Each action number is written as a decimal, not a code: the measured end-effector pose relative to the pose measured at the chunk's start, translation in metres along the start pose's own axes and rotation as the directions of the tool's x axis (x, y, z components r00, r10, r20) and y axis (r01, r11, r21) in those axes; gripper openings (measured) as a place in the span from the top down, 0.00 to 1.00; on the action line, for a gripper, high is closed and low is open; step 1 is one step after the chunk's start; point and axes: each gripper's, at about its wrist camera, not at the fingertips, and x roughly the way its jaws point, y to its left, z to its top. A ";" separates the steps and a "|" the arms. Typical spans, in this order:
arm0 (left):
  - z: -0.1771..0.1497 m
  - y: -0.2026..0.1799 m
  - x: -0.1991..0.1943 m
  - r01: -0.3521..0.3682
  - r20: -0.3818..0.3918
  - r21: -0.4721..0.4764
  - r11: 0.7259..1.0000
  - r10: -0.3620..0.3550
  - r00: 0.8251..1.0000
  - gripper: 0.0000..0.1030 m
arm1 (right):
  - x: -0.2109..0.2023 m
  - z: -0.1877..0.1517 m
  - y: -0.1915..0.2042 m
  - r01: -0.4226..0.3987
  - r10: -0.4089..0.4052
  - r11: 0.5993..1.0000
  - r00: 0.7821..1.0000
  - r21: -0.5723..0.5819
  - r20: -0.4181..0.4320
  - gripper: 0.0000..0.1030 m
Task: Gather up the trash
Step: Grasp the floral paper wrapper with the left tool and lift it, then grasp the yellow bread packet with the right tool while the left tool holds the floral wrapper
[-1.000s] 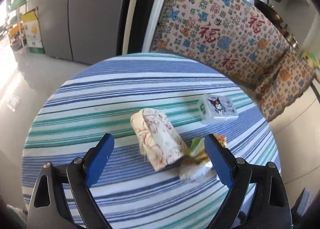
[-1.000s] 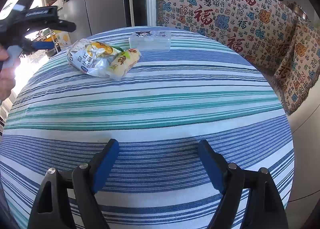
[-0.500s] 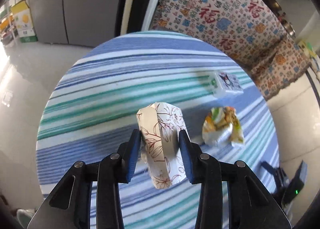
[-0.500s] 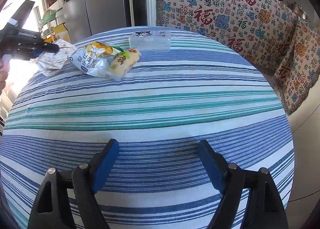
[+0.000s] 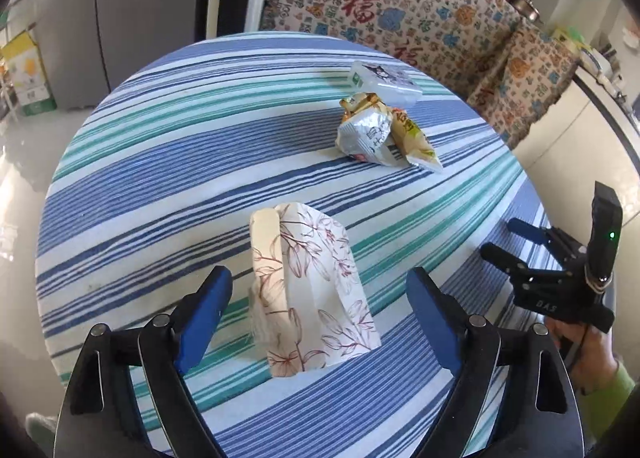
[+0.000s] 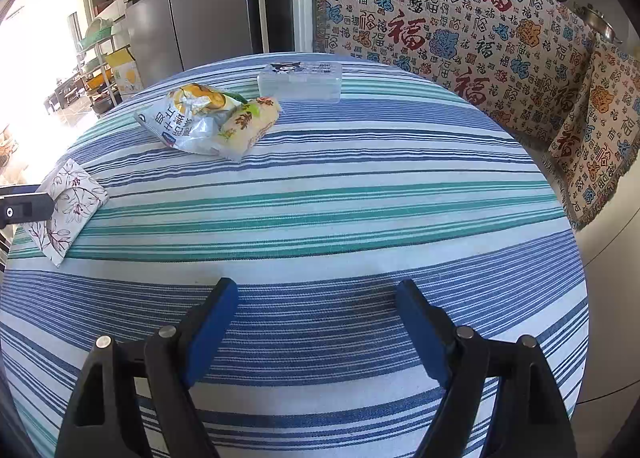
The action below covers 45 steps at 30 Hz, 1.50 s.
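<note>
A floral paper bag point(image 5: 312, 290) lies on the striped round table point(image 5: 160, 161) near its edge. My left gripper point(image 5: 318, 282) straddles the bag; its jaws are opening and neither blue pad touches the paper. In the right wrist view the same bag point(image 6: 68, 205) rests at the far left, partly behind the left gripper's black tip. A crumpled silver snack wrapper point(image 5: 368, 133) and a yellow wrapper point(image 5: 414, 135) lie together farther back. My right gripper point(image 6: 318, 290) hovers open over bare cloth, with nothing between its fingers.
A clear plastic box point(image 6: 300, 75) with a cartoon lid stands at the table's far side, behind the wrappers point(image 6: 200, 121). A patterned cloth covers seating point(image 6: 460, 37) beyond the table. A hand in a green sleeve point(image 5: 588, 358) holds the right gripper. A grey fridge point(image 6: 208, 9) stands behind.
My left gripper shut on the floral bag, carried it away from the wrappers toward the table's edge, then opened with the bag lying on the cloth. The right gripper stayed still.
</note>
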 end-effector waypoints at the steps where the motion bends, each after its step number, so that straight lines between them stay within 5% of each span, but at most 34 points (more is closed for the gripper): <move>1: -0.002 -0.003 0.003 -0.003 0.008 0.000 1.000 0.003 1.000 0.10 | 0.000 0.000 0.000 0.000 0.000 1.000 1.000 0.000 0.000 0.19; 10: -0.017 -0.012 0.031 -0.258 0.041 0.104 0.960 0.255 0.966 0.08 | 0.002 0.006 -0.003 -0.013 0.013 1.000 1.000 0.005 -0.023 0.18; 13: -0.019 -0.008 0.032 -0.264 0.066 0.095 0.960 0.259 0.964 0.04 | 0.008 0.029 -0.005 -0.065 0.068 0.997 0.996 0.049 -0.055 0.20; 16: -0.019 -0.008 0.032 -0.266 0.066 0.094 0.959 0.261 0.963 0.02 | 0.005 0.066 0.004 -0.118 0.118 0.989 0.993 0.088 0.006 0.21; 20: -0.020 -0.009 0.031 -0.266 0.066 0.093 0.960 0.260 0.963 0.02 | 0.028 0.105 0.033 -0.162 0.164 0.984 0.986 0.068 -0.026 0.37; 24: -0.019 -0.008 0.031 -0.265 0.066 0.093 0.960 0.259 0.964 0.02 | 0.061 0.113 0.043 -0.122 0.128 0.991 0.988 0.059 -0.091 0.44; 26: -0.020 -0.009 0.031 -0.263 0.065 0.094 0.960 0.258 0.964 0.02 | 0.070 0.109 0.038 -0.125 0.133 0.989 0.984 0.073 -0.117 0.76; 28: -0.021 -0.008 0.030 -0.262 0.065 0.094 0.960 0.257 0.964 0.02 | 0.062 0.103 0.031 -0.107 0.113 0.992 0.989 0.071 -0.096 0.78; 39: -0.022 -0.008 0.029 -0.267 0.066 0.092 0.959 0.261 0.963 0.01 | -0.045 0.011 0.011 -0.080 0.074 0.993 0.995 -0.084 -0.070 0.76; 41: -0.023 -0.008 0.029 -0.268 0.065 0.089 0.959 0.262 0.963 0.01 | -0.046 0.001 0.010 -0.048 0.043 0.994 0.998 -0.094 -0.055 0.46; 42: -0.023 -0.008 0.029 -0.268 0.065 0.089 0.959 0.263 0.963 0.01 | -0.044 -0.003 0.012 -0.042 0.037 0.994 0.998 -0.097 -0.053 0.39; 45: -0.023 -0.007 0.029 -0.267 0.065 0.089 0.959 0.262 0.963 0.01 | -0.027 -0.008 0.022 -0.034 0.023 0.992 0.996 -0.125 -0.083 0.36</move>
